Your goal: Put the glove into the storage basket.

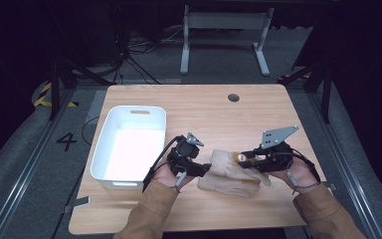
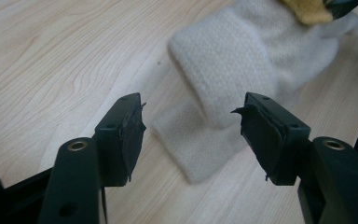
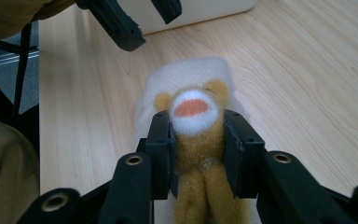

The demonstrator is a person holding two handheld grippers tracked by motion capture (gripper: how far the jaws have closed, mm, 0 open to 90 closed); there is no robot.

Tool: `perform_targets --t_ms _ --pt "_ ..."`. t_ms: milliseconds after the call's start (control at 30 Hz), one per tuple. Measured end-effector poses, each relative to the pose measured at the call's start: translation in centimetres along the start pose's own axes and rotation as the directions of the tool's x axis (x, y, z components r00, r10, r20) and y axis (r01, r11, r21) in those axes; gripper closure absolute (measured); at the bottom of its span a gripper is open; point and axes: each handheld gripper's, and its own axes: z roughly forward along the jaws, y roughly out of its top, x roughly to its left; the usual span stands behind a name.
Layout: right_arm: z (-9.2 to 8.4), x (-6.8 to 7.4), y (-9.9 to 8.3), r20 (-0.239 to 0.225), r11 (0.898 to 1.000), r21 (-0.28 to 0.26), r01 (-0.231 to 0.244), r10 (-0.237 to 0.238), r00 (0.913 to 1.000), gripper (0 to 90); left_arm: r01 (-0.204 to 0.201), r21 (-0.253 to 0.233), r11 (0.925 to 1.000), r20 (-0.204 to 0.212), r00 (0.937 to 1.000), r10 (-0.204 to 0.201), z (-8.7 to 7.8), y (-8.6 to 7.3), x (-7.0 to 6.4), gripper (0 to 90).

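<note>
The right gripper (image 3: 196, 140) is clamped on a small yellow plush toy (image 3: 198, 135), held just over the cream glove (image 1: 227, 172) lying on the table (image 1: 204, 107). The left gripper (image 2: 191, 130) stands half open and empty around the glove's cuff. Judging by this, the toy is picked up but not yet put anywhere; the white bin (image 1: 129, 147) beyond sits empty.

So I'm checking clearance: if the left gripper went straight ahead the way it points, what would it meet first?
Probably the cream knitted glove lying on the wooden table; the open left gripper already frames its cuff, though depth is unclear.
</note>
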Motion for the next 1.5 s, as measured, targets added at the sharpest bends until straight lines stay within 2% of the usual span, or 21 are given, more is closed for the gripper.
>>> perform_targets --t_ms 33,233,700,1133,1500 --pt "0.4 0.2 0.2 -0.012 1.0 -0.002 0.019 -0.019 0.9998 66.3 -0.001 0.005 1.0 -0.003 1.0 0.001 0.0 -0.1 0.0 39.4" --pt "1.7 0.7 0.4 -0.037 0.999 0.014 0.038 -0.037 0.9986 66.3 0.005 0.002 1.0 -0.005 1.0 -0.005 -0.2 -0.3 0.1 39.3" --pt "3.9 1.1 -0.1 -0.064 0.998 0.057 0.04 -0.037 0.9973 66.1 0.006 -0.008 0.9999 -0.011 0.9999 -0.006 -0.5 -0.3 0.2 39.3" --pt "4.8 0.9 -0.7 -0.077 0.995 0.092 0.038 -0.031 0.9965 65.7 0.007 -0.011 0.9999 -0.013 0.9999 -0.007 -0.6 -0.3 0.3 39.2" --pt "5.4 0.9 -1.1 -0.059 0.989 0.141 0.052 -0.044 0.9973 64.0 0.009 -0.01 0.9999 -0.01 0.9999 -0.009 -0.5 -0.3 0.3 39.1"
